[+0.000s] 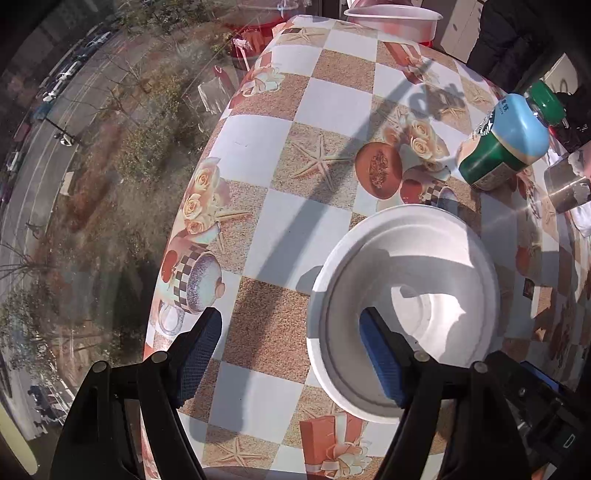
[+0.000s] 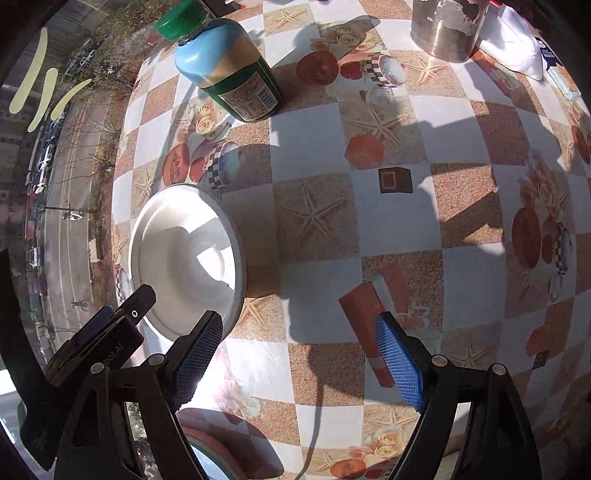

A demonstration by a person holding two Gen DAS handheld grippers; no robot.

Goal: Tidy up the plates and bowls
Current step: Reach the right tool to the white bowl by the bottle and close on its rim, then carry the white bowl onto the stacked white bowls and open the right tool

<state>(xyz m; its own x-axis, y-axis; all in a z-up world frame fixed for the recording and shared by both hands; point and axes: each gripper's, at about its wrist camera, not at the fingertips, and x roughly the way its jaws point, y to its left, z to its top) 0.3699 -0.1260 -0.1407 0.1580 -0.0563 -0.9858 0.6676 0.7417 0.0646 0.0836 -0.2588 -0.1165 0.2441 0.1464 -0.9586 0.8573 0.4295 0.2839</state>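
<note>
Nearest in the left wrist view, the left claw (image 1: 290, 354) is spread wide with nothing between its blue pads. Its right pad (image 1: 382, 360) hangs over the inside of the white bowl (image 1: 406, 295); its left pad sits over bare counter (image 1: 266, 236). Whether that right pad is touching the bowl's inner wall, I cannot tell.

Over on the right wrist view, the right claw (image 2: 299, 360) is also gaping and empty, poised above the checked cloth, with the white bowl (image 2: 188, 258) off to its left, close to the window-side edge of the counter (image 2: 391, 236). Just left of that bowl, the dark body of the other gripper pokes into frame.

So where does the job stand? By my read, early. The bowl sits alone on the counter, nothing stacked in it or under it, and no claw has hold of anything. The left claw looks lined up to pinch the bowl's rim, so a pickup seems to be the step in hand.

Farther back: a green-capped bottle (image 1: 506, 144) stands beyond the bowl, a metal canister (image 2: 447, 29) and a white folded cloth (image 2: 513, 44) to the far right. At the far end, a pinkish-white basin (image 1: 393, 20) sits on the counter edge, possibly another piece to sort.
</note>
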